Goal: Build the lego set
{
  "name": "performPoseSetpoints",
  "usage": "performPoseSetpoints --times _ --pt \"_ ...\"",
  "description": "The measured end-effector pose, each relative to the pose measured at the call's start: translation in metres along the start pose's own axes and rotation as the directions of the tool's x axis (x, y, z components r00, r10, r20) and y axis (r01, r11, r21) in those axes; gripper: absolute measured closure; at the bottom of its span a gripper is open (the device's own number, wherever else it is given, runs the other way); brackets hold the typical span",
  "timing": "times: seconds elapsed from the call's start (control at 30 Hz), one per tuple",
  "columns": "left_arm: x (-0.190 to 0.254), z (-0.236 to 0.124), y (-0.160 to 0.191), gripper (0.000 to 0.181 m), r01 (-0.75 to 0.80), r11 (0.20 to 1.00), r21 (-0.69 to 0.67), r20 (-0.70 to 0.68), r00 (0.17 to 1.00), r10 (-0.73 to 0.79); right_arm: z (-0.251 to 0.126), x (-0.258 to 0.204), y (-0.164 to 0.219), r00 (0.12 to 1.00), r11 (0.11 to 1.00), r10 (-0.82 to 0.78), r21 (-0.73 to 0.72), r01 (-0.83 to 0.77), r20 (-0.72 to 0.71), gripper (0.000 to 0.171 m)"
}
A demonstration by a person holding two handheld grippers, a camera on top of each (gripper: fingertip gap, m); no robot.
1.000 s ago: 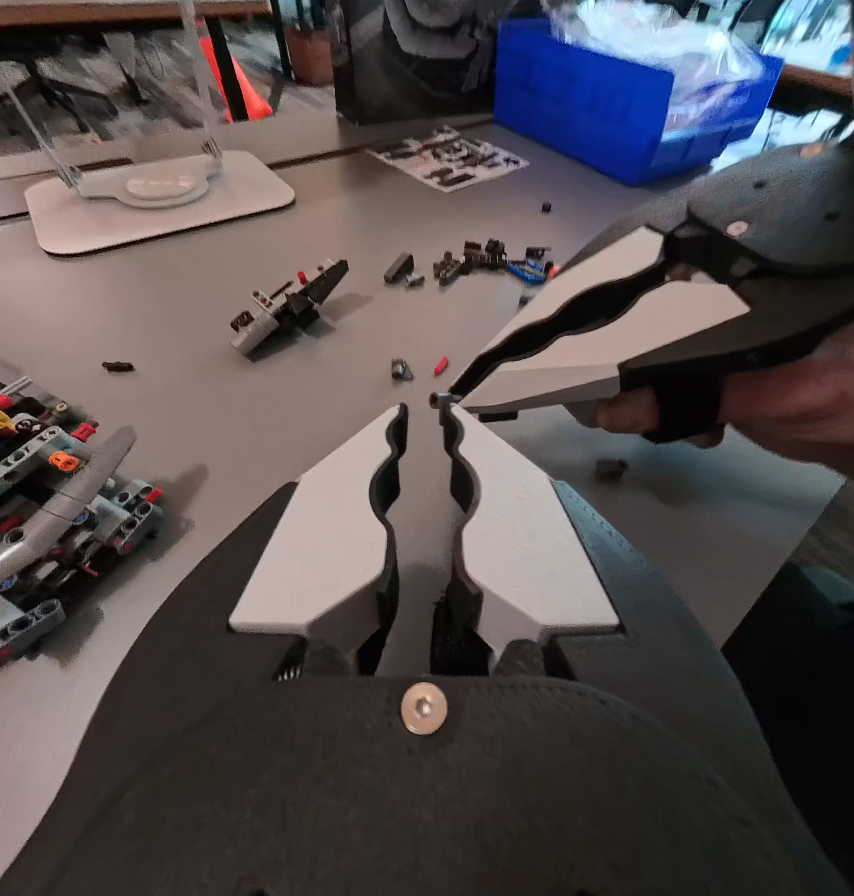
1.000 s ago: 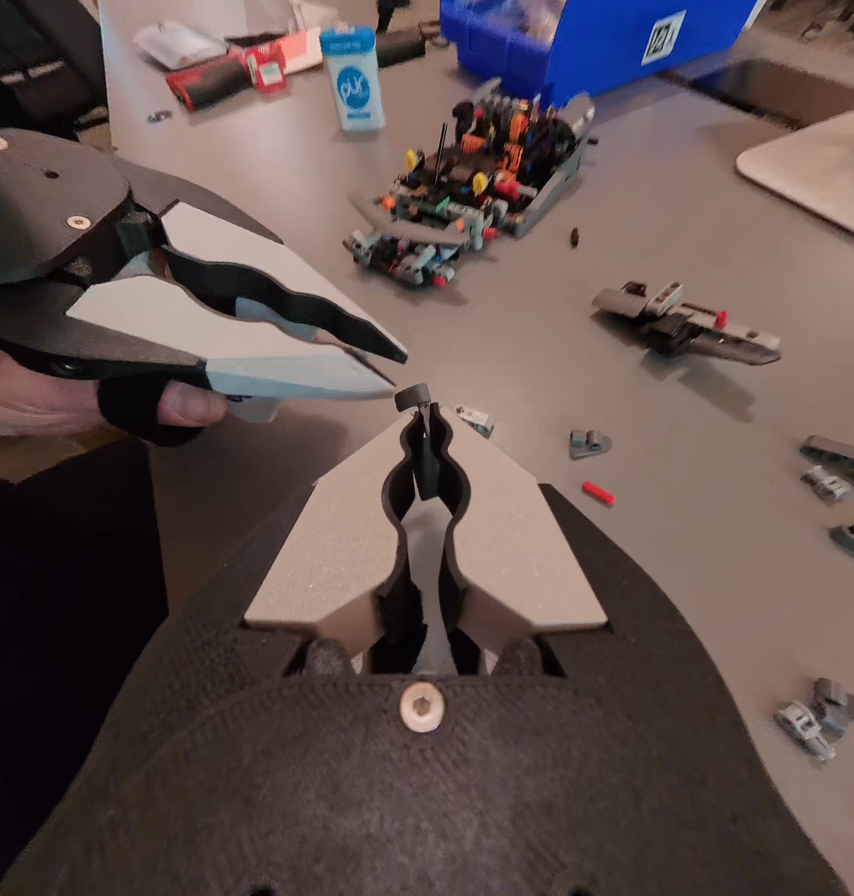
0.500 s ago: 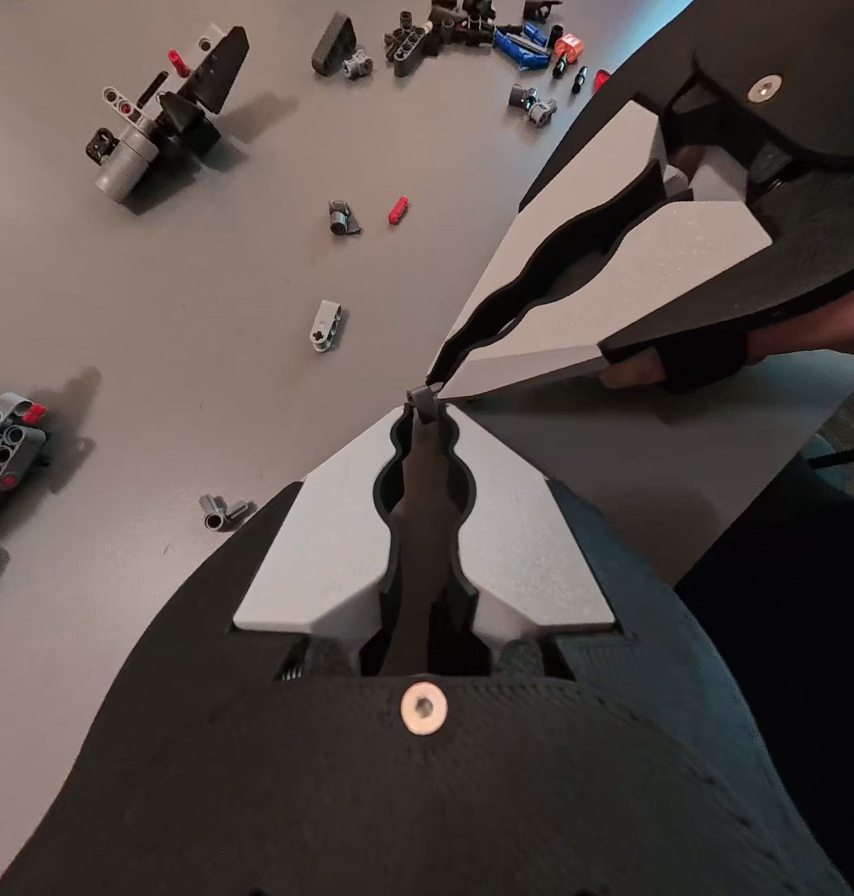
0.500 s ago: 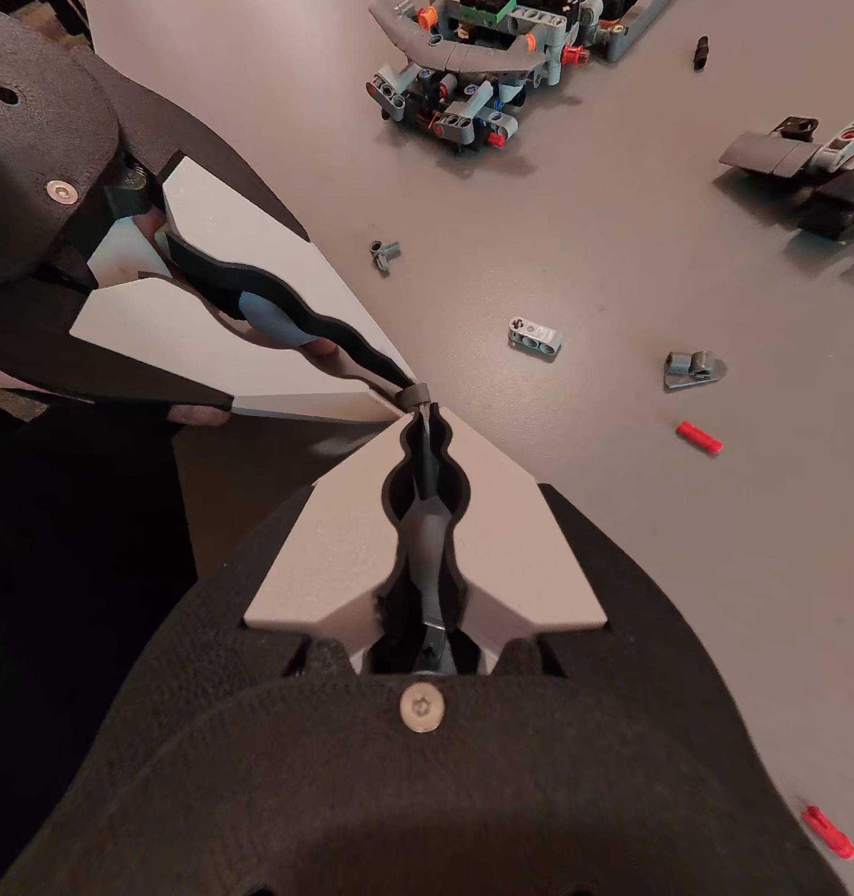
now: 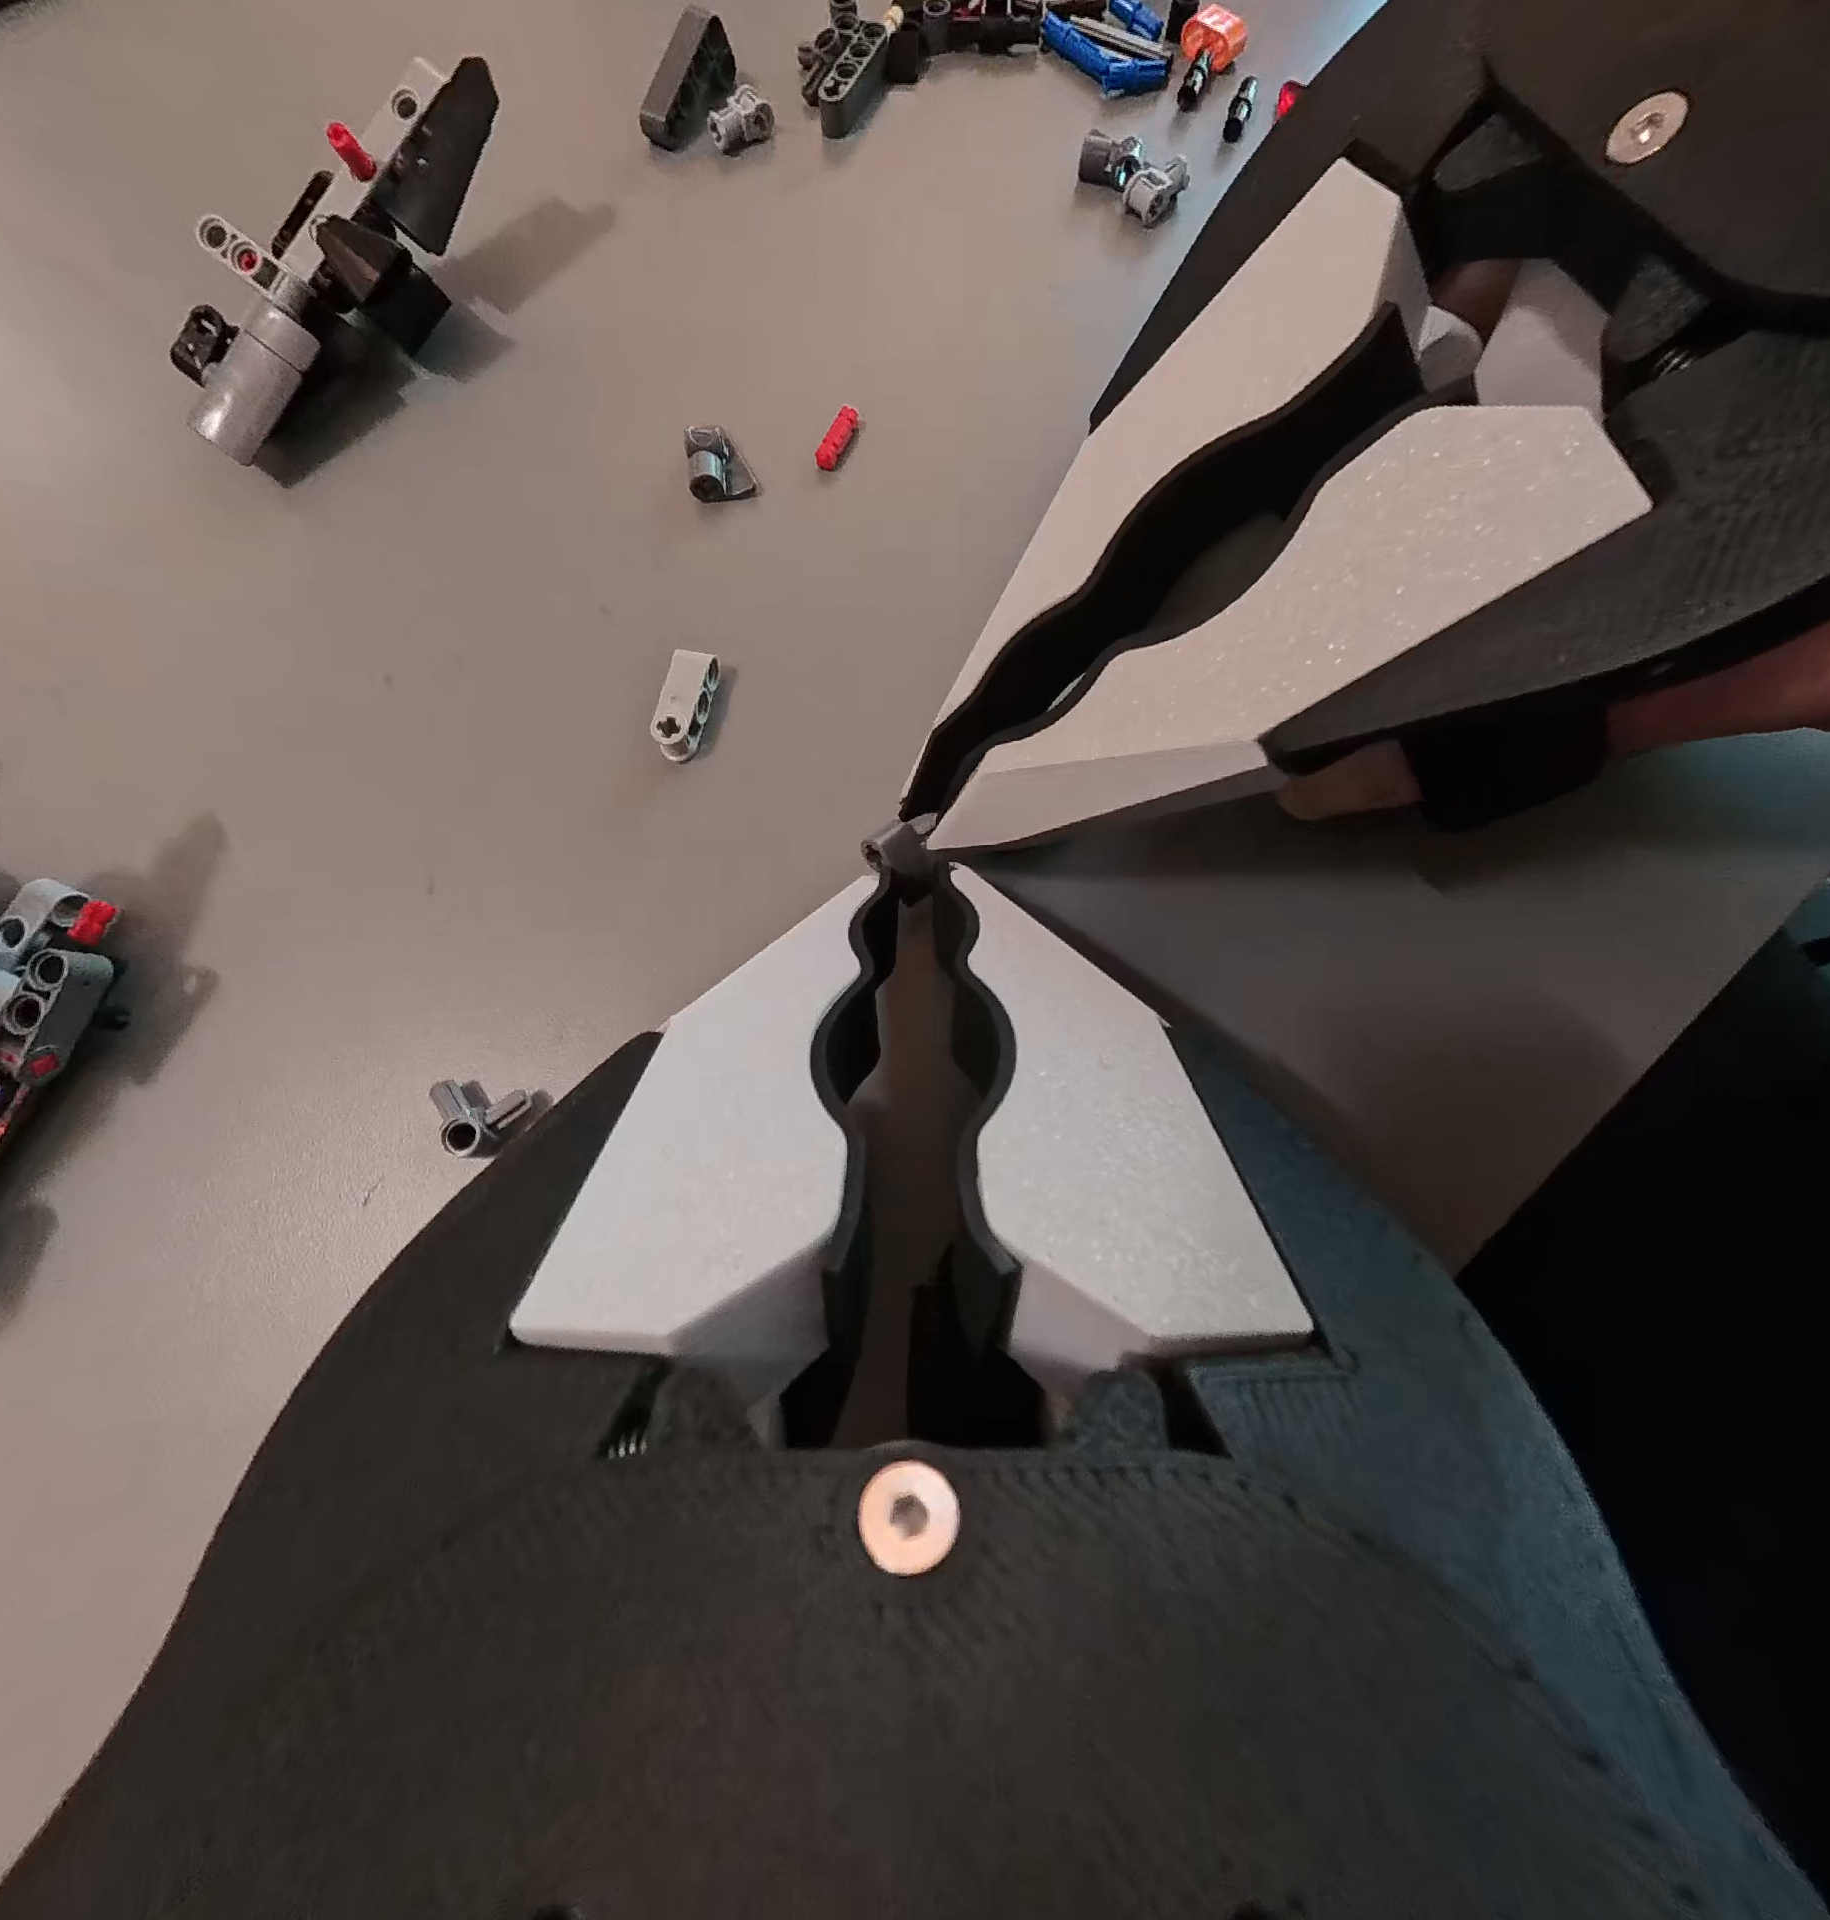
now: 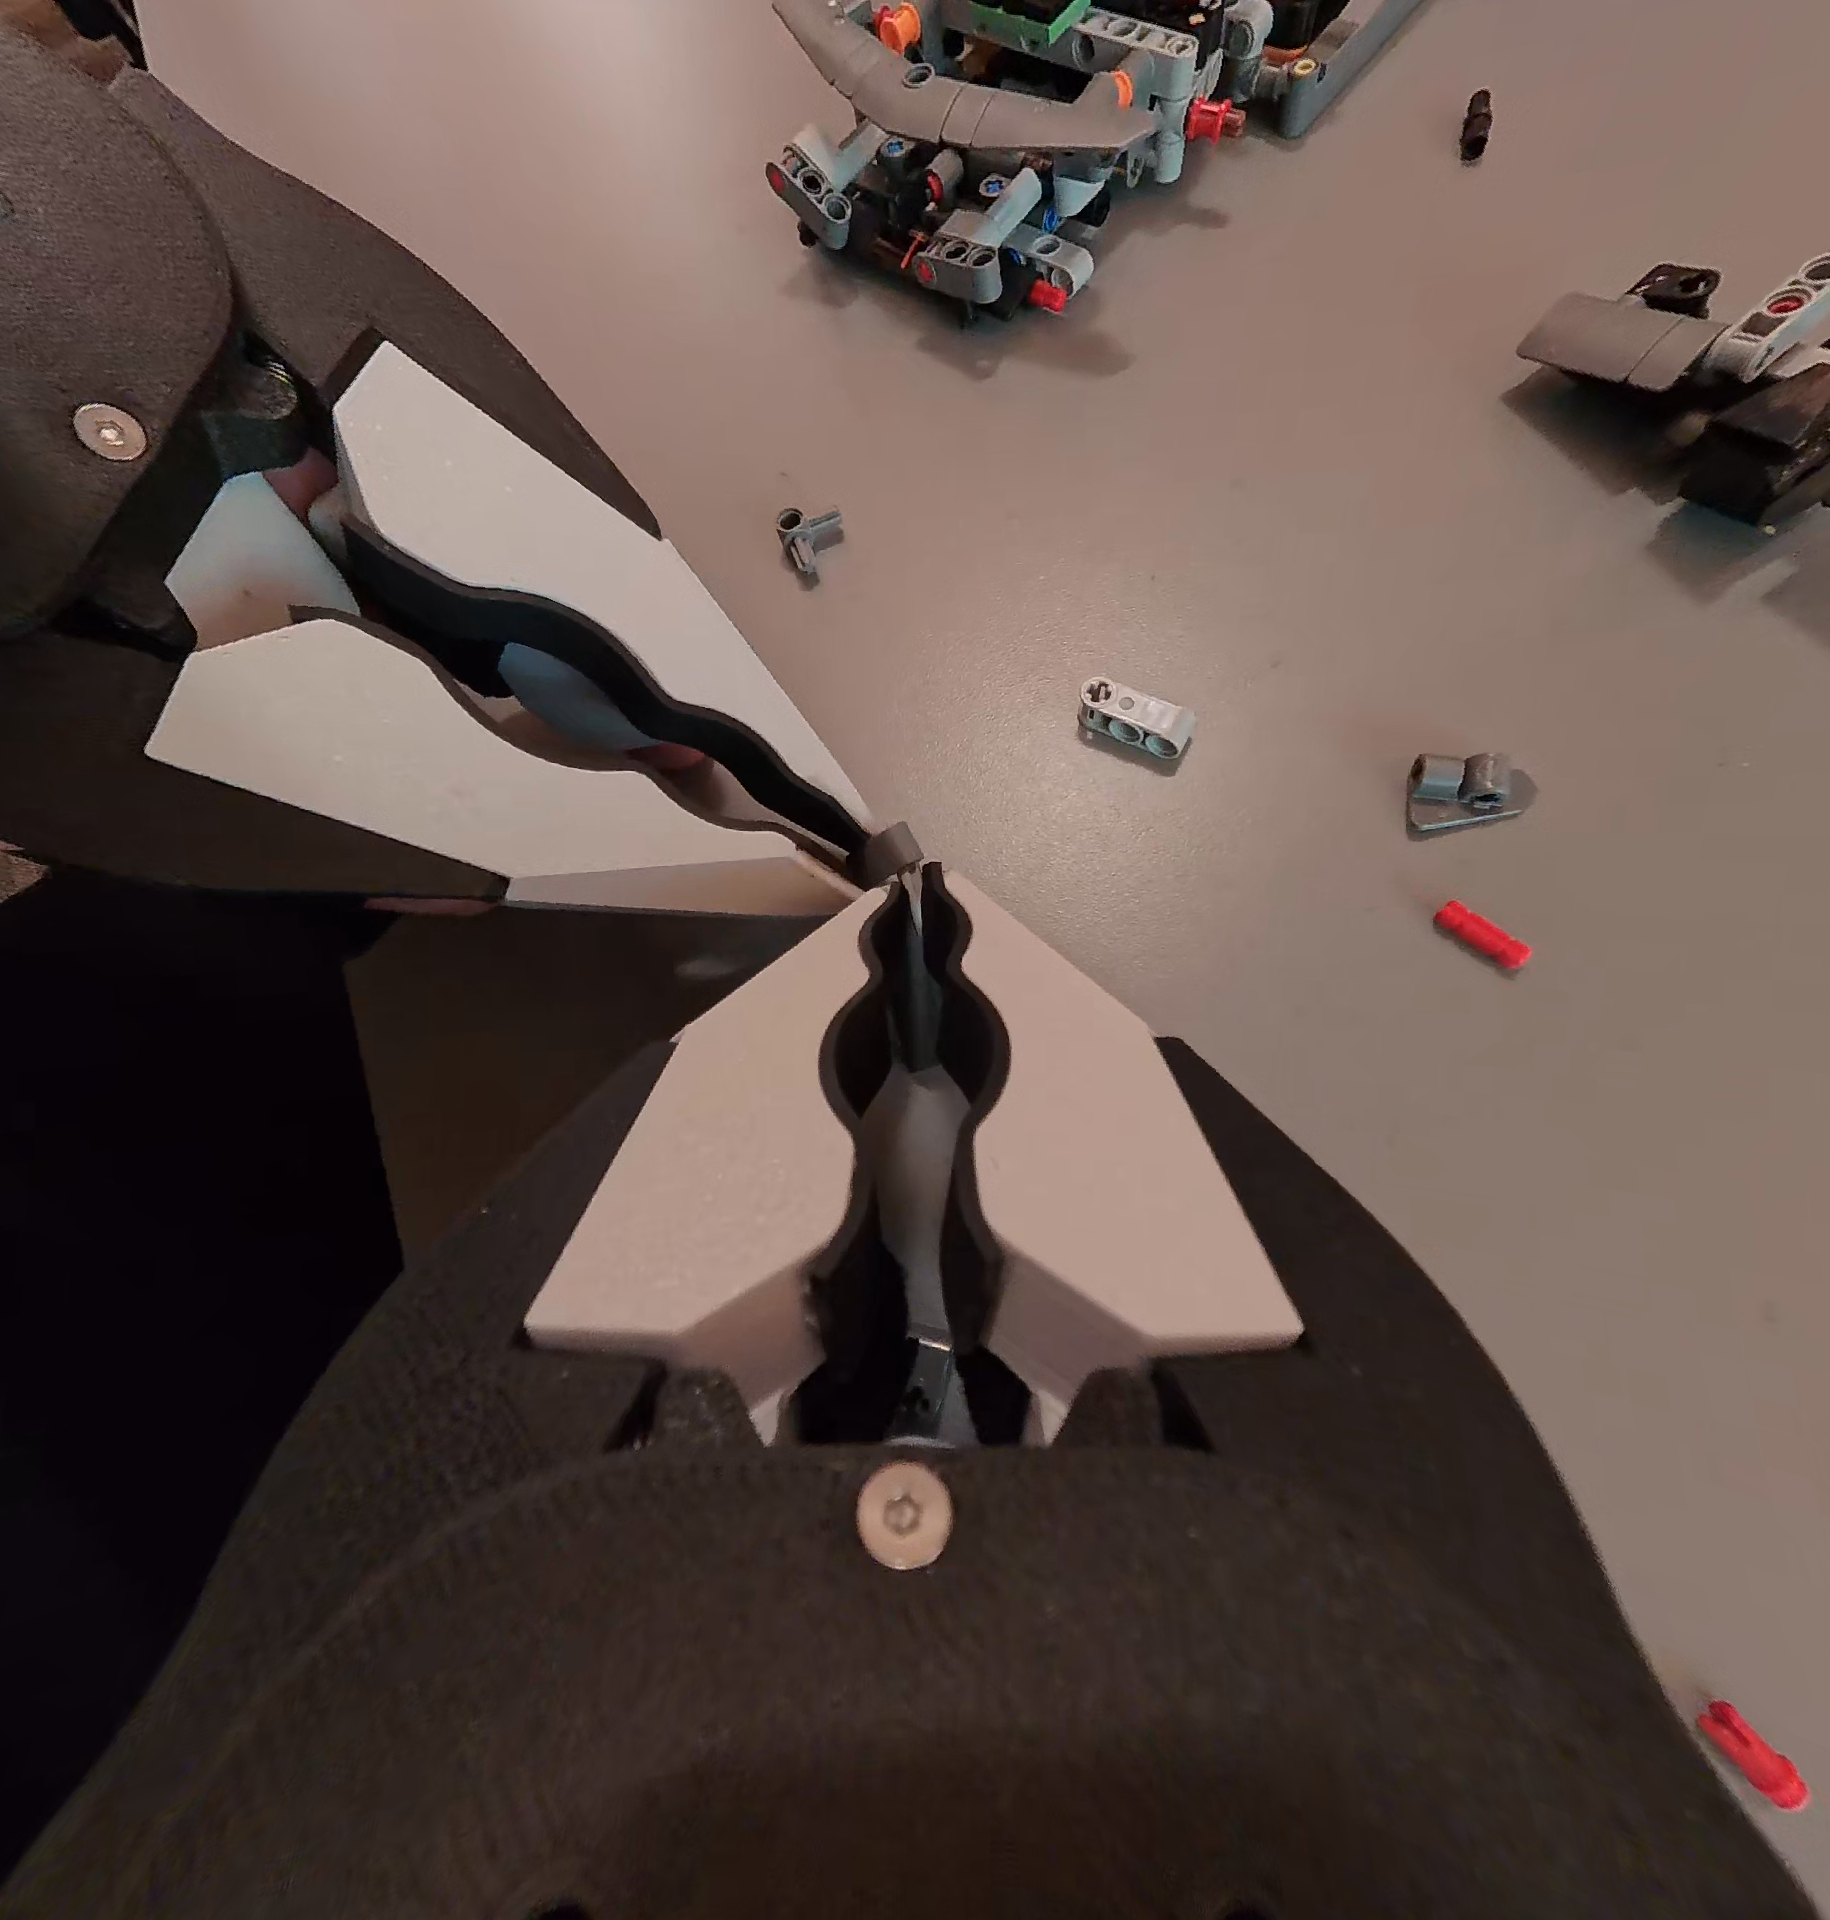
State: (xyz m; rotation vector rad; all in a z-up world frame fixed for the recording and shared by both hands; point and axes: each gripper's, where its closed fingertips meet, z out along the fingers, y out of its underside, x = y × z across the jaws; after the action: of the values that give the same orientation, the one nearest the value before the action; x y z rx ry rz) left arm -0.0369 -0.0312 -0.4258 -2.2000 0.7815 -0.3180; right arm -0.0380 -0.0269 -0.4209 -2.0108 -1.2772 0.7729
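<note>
A grey table (image 5: 475, 727) carries a red pin (image 5: 836, 437), pale grey beam (image 5: 689, 705) and blue pieces (image 5: 1103, 47).

Two red pins (image 6: 1481, 933) (image 6: 1751, 1761), two grippers (image 6: 916, 881) (image 5: 909, 881).

Both wrist cameras look steeply down along their fingers, close above the grey table (image 5: 391, 644), sharing perhaps its loose-brick middle.

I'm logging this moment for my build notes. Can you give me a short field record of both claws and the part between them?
left claw: tips nearly closed just under the bush; grip unclear
right claw: shut on the axle
axle: black, runs along the right claw's gap
bush: grey, at the axle's tip, where the claws meet
table: grey, loose parts scattered
</note>
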Motion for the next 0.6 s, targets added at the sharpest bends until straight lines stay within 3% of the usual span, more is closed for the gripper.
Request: performPoseSetpoints --times 0.6 --pt "0.0004 -0.0037 -0.0050 0.176 0.095 0.995 0.038 -0.108 0.990 -0.090 -0.0038 -0.0010 -0.0040 1.000 0.999 0.009 0.037 -0.010 0.018 0.171"
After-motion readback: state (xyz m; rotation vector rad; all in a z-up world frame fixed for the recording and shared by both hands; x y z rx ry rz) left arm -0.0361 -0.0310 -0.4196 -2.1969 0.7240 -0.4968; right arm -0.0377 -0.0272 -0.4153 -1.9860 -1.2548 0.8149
